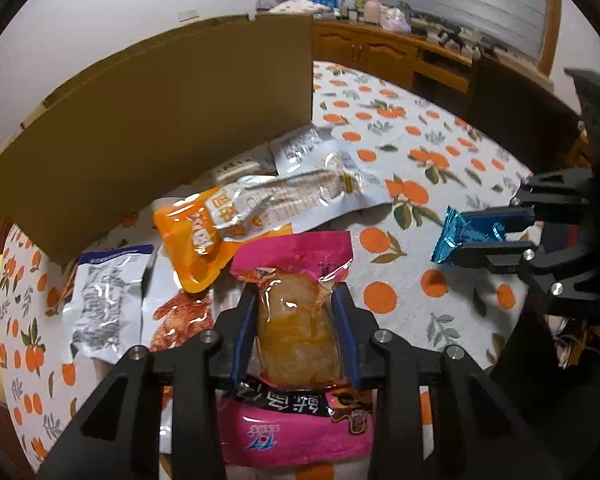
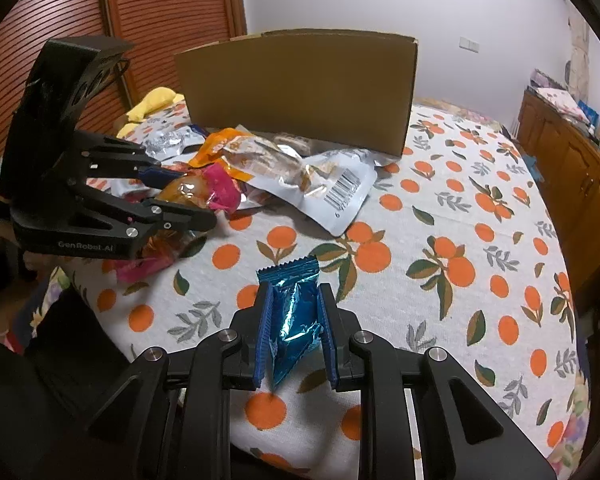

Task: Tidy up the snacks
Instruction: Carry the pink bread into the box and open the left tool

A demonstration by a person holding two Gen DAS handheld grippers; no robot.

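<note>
Your left gripper [image 1: 296,300] has its jaws clamped on the pink snack pouch [image 1: 296,320], both blue pads pressed against its clear, bulging middle. The pouch sits at the near end of the snack pile on the orange-print tablecloth [image 2: 440,240]. Your right gripper [image 2: 294,300] holds the small blue foil packet [image 2: 294,312] pinched between nearly closed jaws, above bare cloth toward the near edge. Beyond the pouch lie the orange pouch [image 1: 196,236], a clear-and-white packet [image 1: 320,184] and a silver packet [image 1: 100,304] to its left. The cardboard box [image 2: 296,92] stands upright just behind the pile, toward the far edge.
</note>
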